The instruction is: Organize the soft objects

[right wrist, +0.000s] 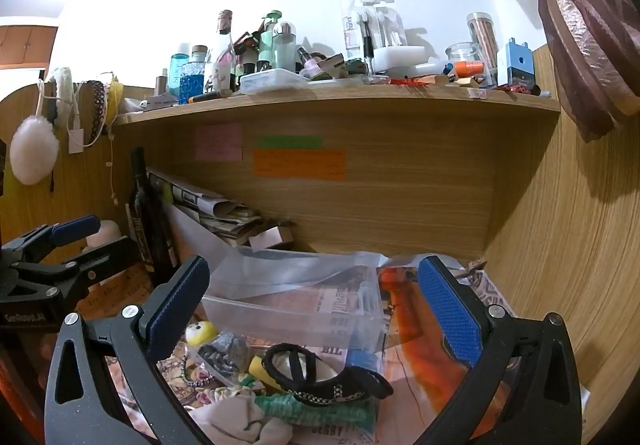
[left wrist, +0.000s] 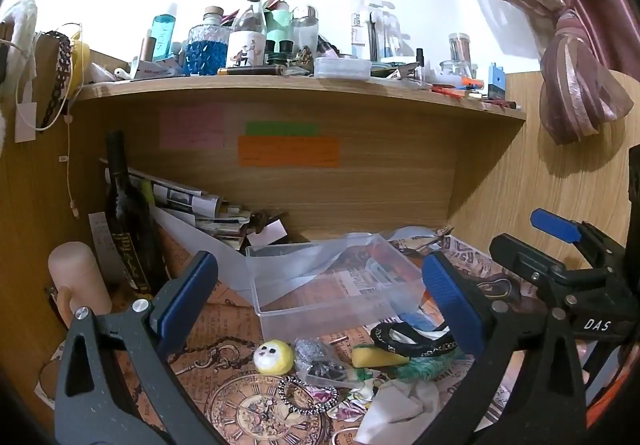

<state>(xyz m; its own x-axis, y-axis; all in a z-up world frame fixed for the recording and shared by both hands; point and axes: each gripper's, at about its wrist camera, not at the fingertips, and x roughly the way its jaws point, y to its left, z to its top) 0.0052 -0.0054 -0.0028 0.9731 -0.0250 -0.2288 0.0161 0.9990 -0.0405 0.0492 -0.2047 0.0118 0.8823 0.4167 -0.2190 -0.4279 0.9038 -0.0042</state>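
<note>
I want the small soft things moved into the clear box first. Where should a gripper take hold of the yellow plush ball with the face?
Probably grip the yellow plush ball across its round middle, coming from above. It lies alone on the patterned paper, beside the plastic bag, so both sides look free for the left gripper.

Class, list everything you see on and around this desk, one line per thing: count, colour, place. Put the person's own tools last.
Clear plastic box: one, transparent, mid-desk, nothing inside as far as shown.
Yellow plush ball: one, yellow with white face, in front of the box.
Black headband: one, black, front pile.
Green knit item: one, under the headband.
White cloth: one, front edge.
Dark bottle: one, upright, left.
Sticky notes: three; pink, green, orange; back panel.
Shelf: one, wooden, crowded with bottles.
Curtain: one, mauve, right.
Left tool: one, blue pads, open.
Right tool: one, blue pads, open.
</note>
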